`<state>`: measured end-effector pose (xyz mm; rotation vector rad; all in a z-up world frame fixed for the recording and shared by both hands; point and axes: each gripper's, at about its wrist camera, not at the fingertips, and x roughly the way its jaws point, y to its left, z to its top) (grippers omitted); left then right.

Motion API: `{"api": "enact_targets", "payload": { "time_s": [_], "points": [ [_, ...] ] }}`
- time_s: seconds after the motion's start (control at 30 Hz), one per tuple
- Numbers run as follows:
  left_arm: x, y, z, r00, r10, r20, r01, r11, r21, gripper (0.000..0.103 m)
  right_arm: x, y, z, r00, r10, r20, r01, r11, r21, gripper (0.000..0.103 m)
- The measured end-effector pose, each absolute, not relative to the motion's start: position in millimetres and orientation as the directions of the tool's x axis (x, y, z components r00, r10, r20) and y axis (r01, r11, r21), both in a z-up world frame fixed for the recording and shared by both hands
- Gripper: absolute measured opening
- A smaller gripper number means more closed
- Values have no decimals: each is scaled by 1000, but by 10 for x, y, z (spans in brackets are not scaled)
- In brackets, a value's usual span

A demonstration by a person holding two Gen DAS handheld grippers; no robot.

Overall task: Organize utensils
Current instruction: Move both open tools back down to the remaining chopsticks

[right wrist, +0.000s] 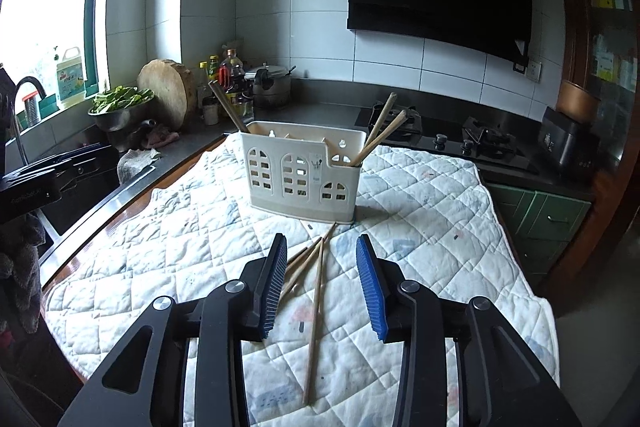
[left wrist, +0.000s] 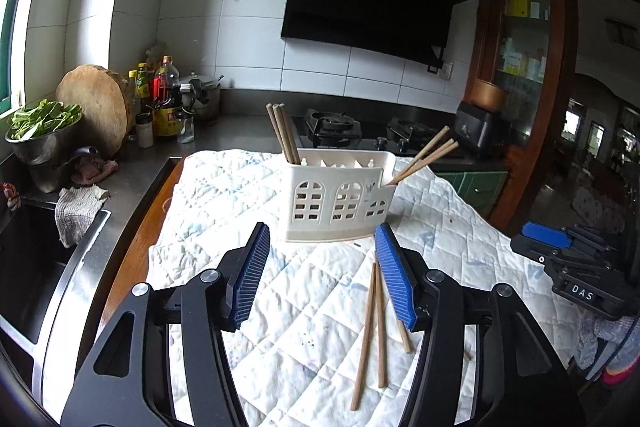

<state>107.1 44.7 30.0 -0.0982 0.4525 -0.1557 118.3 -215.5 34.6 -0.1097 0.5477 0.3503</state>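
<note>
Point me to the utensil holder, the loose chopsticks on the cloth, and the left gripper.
Utensil holder (right wrist: 296, 179): right wrist view, front wall.
Loose chopsticks (right wrist: 316, 311): right wrist view, middle of the longest stick.
Left gripper (left wrist: 320, 267): left wrist view, midway between its fingertips.

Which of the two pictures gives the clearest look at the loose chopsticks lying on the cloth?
The right wrist view: the loose chopsticks lie in the open between its blue fingers, fanned out on the quilted cloth. In the left wrist view, two of the chopsticks show, while that gripper's finger partly covers the others.
</note>
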Motion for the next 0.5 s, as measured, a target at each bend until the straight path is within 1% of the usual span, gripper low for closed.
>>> {"api": "enact_targets", "payload": {
  "time_s": [0.17, 0.27, 0.3, 0.5],
  "points": [
    [957, 478, 140, 876, -170, -451, 116, 983, -145, 59, 1049, -2154, 201, 784, 305, -541, -355, 935, 13, 44],
    [892, 494, 61, 872, -157, -464, 102, 985, -141, 62, 982, -2121, 123, 783, 292, -549, -352, 936, -5, 46],
    [875, 508, 38, 870, -154, -469, 98, 985, -142, 62, 966, -2117, 109, 784, 289, -550, -350, 937, -7, 48],
    [739, 546, -136, 857, -141, -495, 74, 985, -153, 65, 854, -2117, 14, 777, 294, -556, -351, 936, 5, 54]
  ]
}}
